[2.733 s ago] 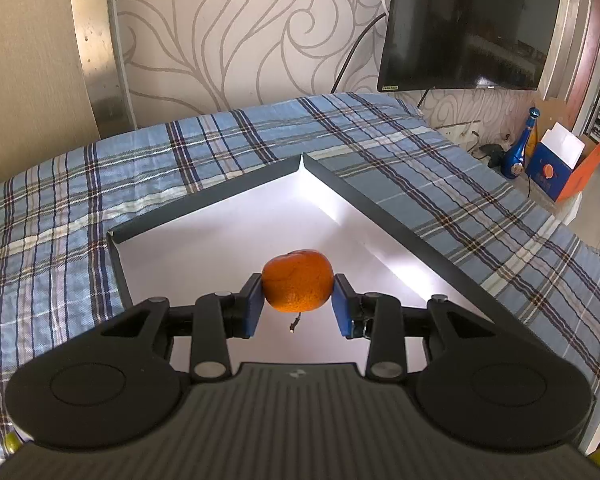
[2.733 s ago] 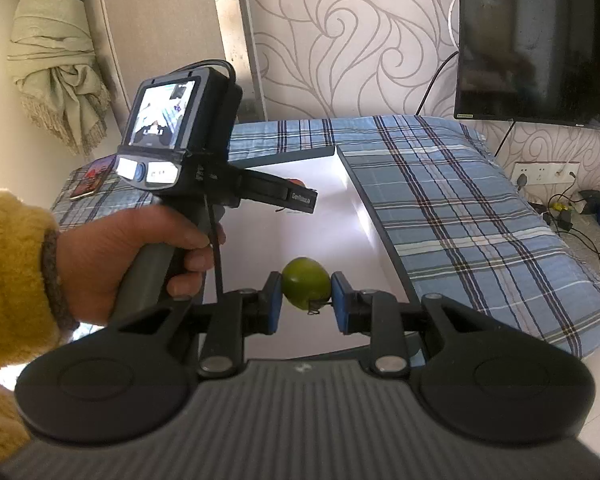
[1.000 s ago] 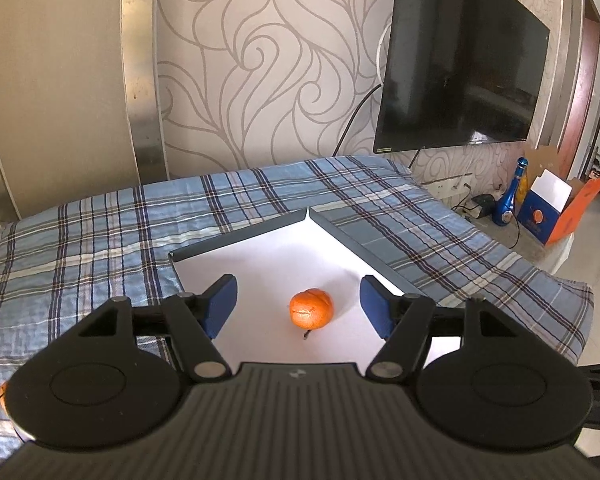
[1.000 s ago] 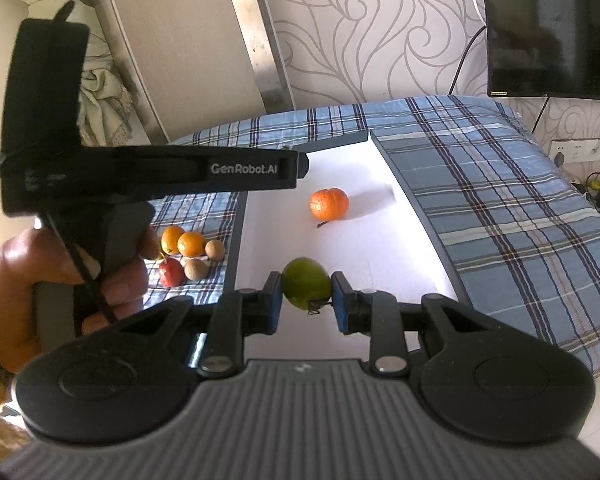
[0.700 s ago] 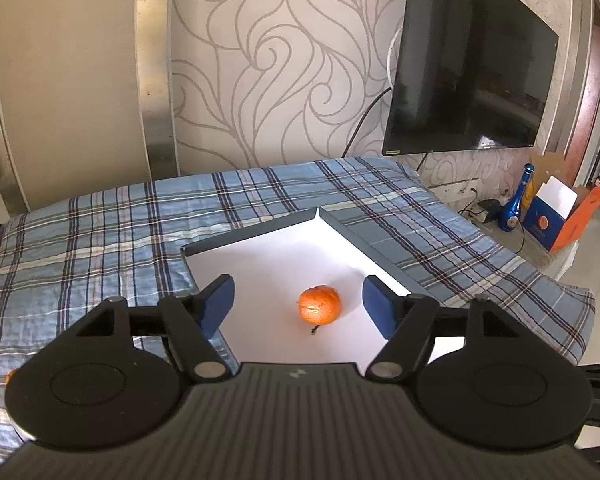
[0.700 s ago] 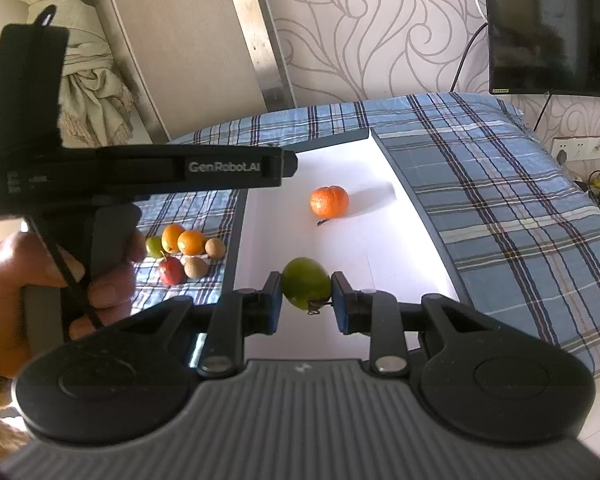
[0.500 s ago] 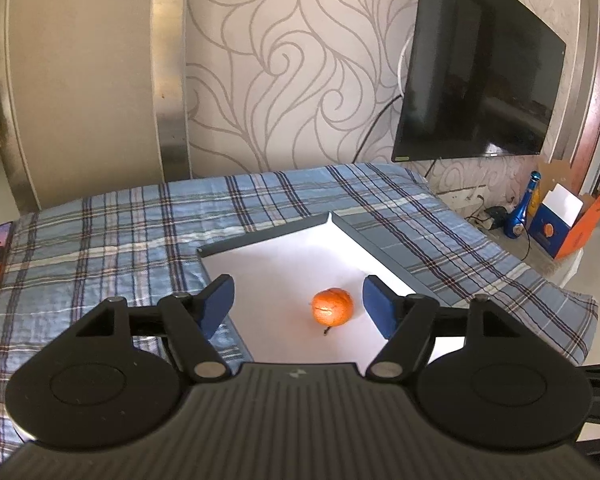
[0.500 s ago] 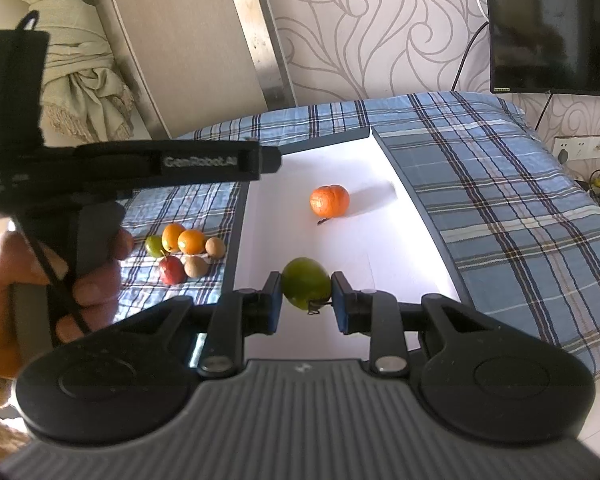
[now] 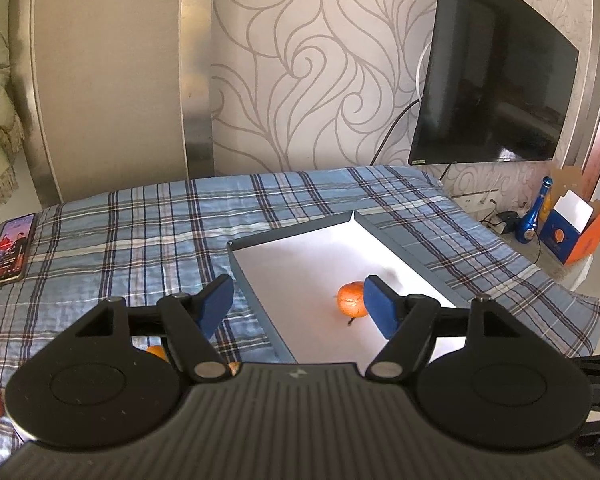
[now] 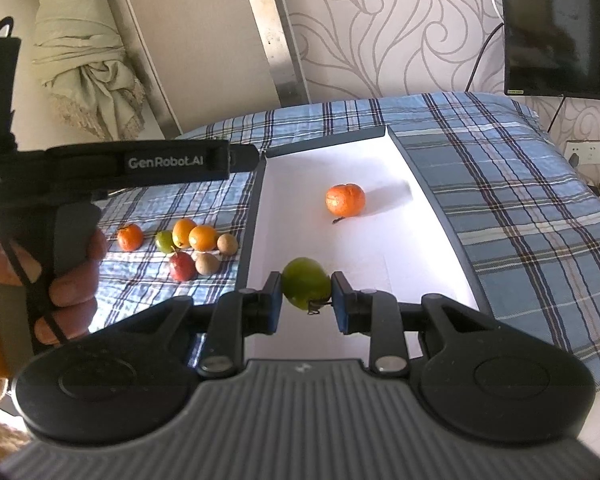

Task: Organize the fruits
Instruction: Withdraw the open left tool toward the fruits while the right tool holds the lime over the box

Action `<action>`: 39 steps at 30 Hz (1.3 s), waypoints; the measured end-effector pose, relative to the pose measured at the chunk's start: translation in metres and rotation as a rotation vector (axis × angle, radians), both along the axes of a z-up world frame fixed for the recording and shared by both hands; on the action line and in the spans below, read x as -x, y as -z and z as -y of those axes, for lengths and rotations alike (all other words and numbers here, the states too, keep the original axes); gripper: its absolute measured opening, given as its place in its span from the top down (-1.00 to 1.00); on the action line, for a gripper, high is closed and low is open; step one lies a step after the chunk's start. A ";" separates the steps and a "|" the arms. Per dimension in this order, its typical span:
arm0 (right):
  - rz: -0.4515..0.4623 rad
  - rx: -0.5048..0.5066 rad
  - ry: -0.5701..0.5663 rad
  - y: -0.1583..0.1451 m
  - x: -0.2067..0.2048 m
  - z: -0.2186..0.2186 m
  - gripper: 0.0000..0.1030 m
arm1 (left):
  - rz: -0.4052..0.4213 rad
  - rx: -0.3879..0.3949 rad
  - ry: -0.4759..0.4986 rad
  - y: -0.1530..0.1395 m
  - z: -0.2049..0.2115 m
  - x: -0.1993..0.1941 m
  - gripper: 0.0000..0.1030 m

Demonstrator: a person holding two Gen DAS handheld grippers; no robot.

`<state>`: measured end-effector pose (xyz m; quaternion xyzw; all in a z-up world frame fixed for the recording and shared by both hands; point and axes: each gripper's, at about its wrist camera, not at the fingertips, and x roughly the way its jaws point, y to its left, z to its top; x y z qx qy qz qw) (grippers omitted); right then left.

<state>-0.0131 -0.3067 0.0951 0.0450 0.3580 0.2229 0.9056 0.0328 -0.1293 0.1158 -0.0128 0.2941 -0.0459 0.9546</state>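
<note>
Bright daylight on my feeds, coming from my left: the orange throws a soft shadow rightward across the glaring white tray. Ahead of my right gripper everything's sharp; fisheye bends the walls, corners go dark, and the TV stays murky.

Fruit count: 1 orange in tray, 1 green fruit held in a gripper. On the cloth: 3 oranges, 1 green, 1 red, 2 brown. 1 phone, 1 TV.
</note>
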 end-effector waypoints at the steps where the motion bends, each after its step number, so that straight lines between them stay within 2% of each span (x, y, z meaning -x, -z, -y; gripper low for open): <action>1: 0.001 -0.001 0.000 0.000 0.000 0.000 0.43 | -0.002 0.000 0.001 0.000 0.000 0.000 -0.48; 22: -0.008 0.001 -0.012 0.000 0.004 -0.010 0.43 | -0.006 -0.007 -0.043 -0.003 -0.027 0.036 -0.50; 39: -0.034 -0.004 0.031 0.007 0.004 -0.006 0.43 | -0.021 -0.008 -0.094 -0.001 -0.047 0.059 -0.51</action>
